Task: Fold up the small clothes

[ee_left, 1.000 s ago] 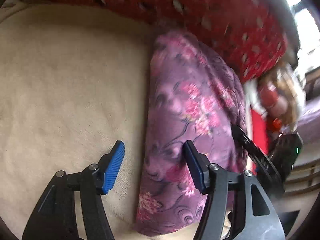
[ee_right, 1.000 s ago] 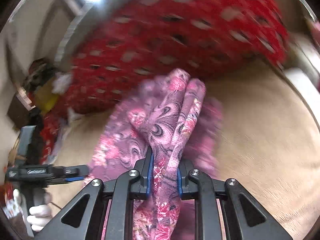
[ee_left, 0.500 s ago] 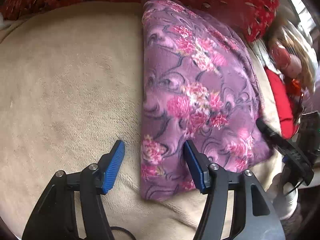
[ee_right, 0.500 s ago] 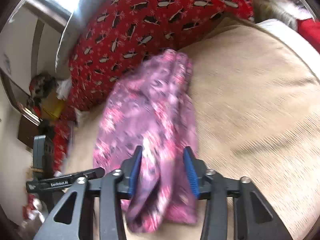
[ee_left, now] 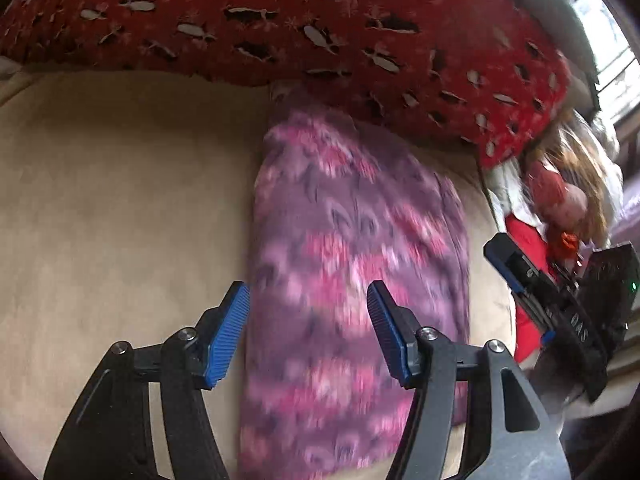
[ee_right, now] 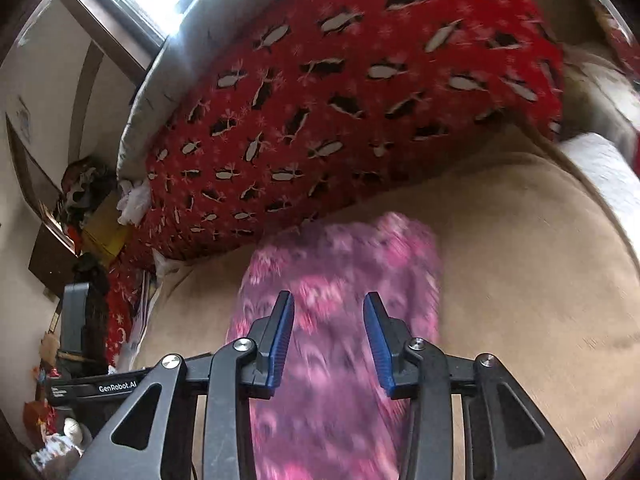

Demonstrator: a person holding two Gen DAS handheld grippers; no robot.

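Observation:
A purple garment with pink flowers [ee_left: 352,280] lies folded into a long strip on the beige cushion [ee_left: 120,220]; it also shows in the right wrist view [ee_right: 340,300]. My left gripper [ee_left: 308,332] is open and empty above the strip's near left part. My right gripper [ee_right: 328,340] is open and empty over the strip's near end. The right gripper's body [ee_left: 560,312] shows at the right edge of the left wrist view. Both views are blurred by motion.
A red pillow with a penguin print [ee_left: 320,32] lies along the back of the cushion [ee_right: 520,280], touching the garment's far end. A doll and red cloth [ee_left: 560,200] lie at the right. Clutter [ee_right: 80,208] stands by the wall.
My right gripper has opened and let go of the garment, which now lies flat as a strip. Both grippers have drawn back over its near end.

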